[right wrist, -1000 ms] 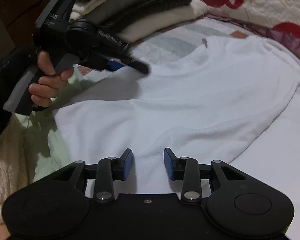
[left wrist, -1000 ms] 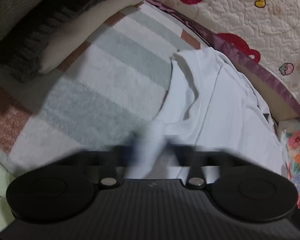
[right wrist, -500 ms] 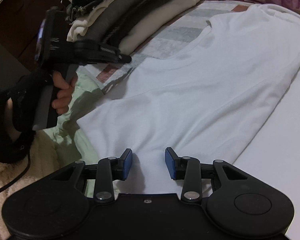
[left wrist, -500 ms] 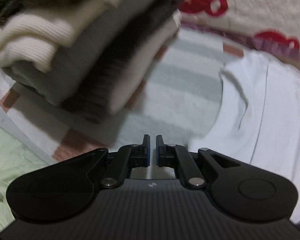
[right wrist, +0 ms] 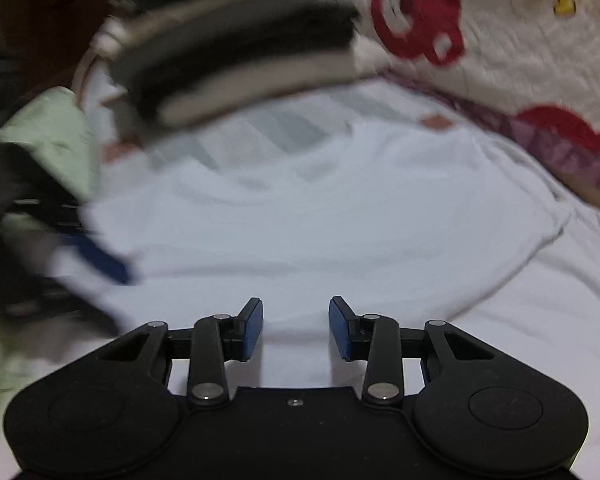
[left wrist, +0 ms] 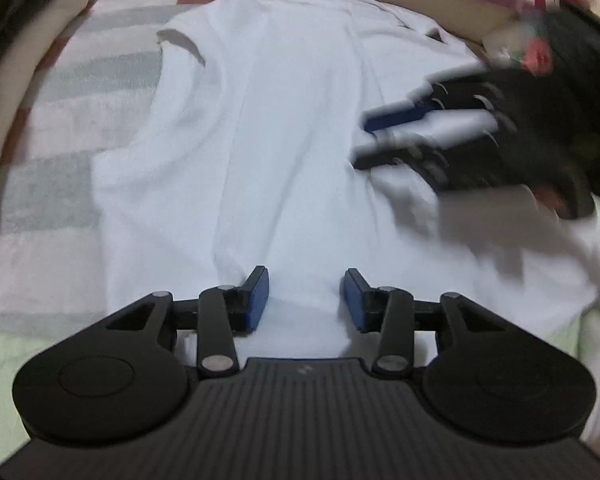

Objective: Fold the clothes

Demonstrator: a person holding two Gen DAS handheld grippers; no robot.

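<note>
A white T-shirt (left wrist: 284, 128) lies spread on the bed, its neck opening (left wrist: 180, 42) at the far left; it also fills the right wrist view (right wrist: 320, 232). My left gripper (left wrist: 304, 300) is open and empty, low over the shirt's near edge. My right gripper (right wrist: 296, 328) is open and empty just above the shirt. In the left wrist view the right gripper (left wrist: 384, 140) shows blurred at the right, over the shirt. The left gripper (right wrist: 100, 260) appears blurred at the left of the right wrist view.
A striped towel (left wrist: 60, 120) lies under the shirt. A stack of folded clothes (right wrist: 236, 64) sits at the far left. A quilt with red prints (right wrist: 480, 40) lies behind. Pale green cloth (right wrist: 52, 132) is at the left.
My left gripper has opened, after being shut on shirt fabric, and has swung from the clothes stack back over the shirt. My right gripper has moved further onto the shirt and stays open.
</note>
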